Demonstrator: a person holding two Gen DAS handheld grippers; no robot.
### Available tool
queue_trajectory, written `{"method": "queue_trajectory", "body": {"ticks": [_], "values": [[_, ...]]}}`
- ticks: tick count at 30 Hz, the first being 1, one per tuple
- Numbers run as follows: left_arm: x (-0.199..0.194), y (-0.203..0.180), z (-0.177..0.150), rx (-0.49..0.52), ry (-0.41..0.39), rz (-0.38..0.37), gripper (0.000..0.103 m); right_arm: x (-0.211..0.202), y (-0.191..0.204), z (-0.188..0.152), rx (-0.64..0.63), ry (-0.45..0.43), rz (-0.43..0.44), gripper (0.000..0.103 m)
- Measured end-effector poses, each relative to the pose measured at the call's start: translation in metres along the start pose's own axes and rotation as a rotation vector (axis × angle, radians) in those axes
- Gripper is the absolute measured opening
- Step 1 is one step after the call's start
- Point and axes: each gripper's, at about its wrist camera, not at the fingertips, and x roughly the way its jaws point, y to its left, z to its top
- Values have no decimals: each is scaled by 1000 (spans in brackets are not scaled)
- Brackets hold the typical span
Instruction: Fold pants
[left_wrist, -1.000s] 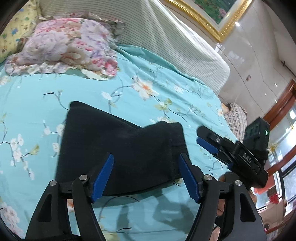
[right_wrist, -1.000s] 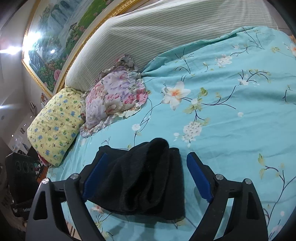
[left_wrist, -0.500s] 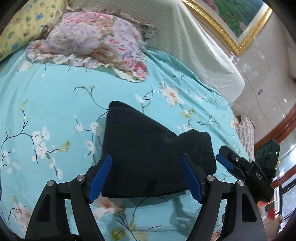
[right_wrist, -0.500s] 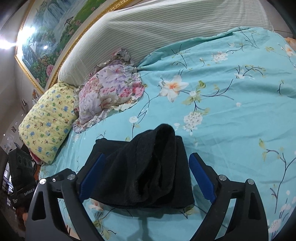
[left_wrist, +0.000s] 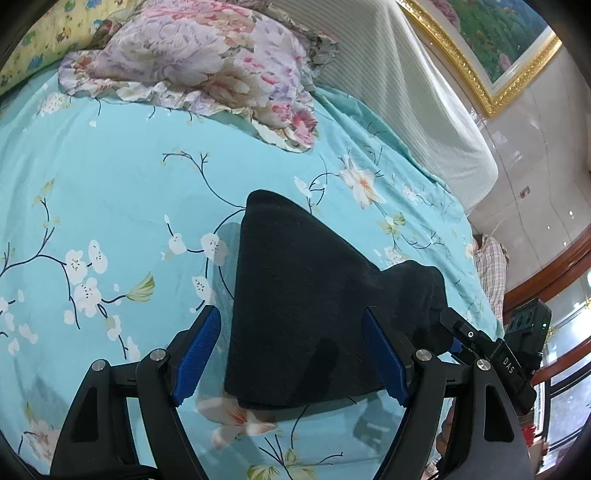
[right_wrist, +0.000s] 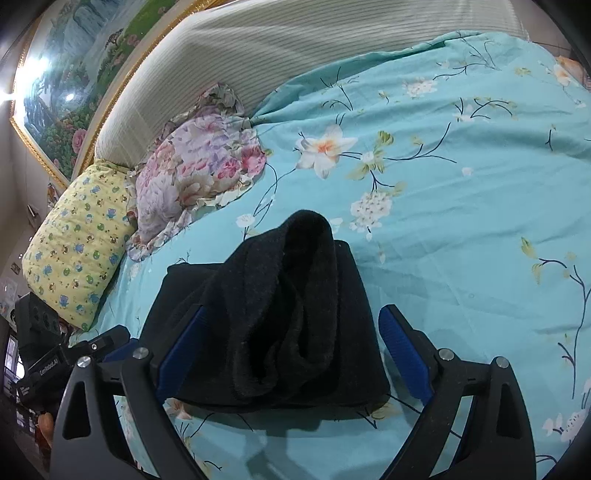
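Note:
The black pants (left_wrist: 299, 295) lie folded into a compact bundle on the turquoise flowered bedspread (left_wrist: 110, 184). In the right wrist view the pants (right_wrist: 277, 314) show a raised rolled fold on top. My left gripper (left_wrist: 291, 354) is open and empty, its blue pads on either side of the bundle's near edge, a little above it. My right gripper (right_wrist: 295, 347) is open and empty too, its pads on either side of the bundle's other end. The right gripper also shows in the left wrist view (left_wrist: 480, 343), next to the bundle's right end.
A pink flowered pillow (left_wrist: 207, 62) and a yellow patterned pillow (right_wrist: 77, 240) lie at the head of the bed by the striped headboard (left_wrist: 399, 103). A framed painting (left_wrist: 495, 48) hangs above. The bed's edge is to the right in the left wrist view.
Both grippers have drawn back and risen slightly from the pants, so more of the bedspread shows. The bundle lies still. Both stay open.

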Motion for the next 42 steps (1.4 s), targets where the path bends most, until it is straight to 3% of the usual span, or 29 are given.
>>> {"method": "queue_trajectory", "body": {"ticks": [13, 20, 28, 33, 36, 42], "values": [[30, 8, 5, -23, 69, -14, 79, 18, -11, -1, 18, 58, 14, 93], [48, 16, 5, -53, 102, -17, 79, 25, -23, -4, 68, 85, 67, 93], [59, 21, 4, -56, 113, -9, 80, 31, -27, -6, 80, 99, 107, 85], [64, 21, 4, -46, 116, -23, 71, 32, -29, -9, 78, 101, 116, 78], [68, 22, 2, -60, 138, -69, 52, 31, -32, -11, 85, 96, 127, 73], [68, 13, 2, -37, 122, -45, 41, 30, -28, -15, 73, 81, 143, 60]]}}
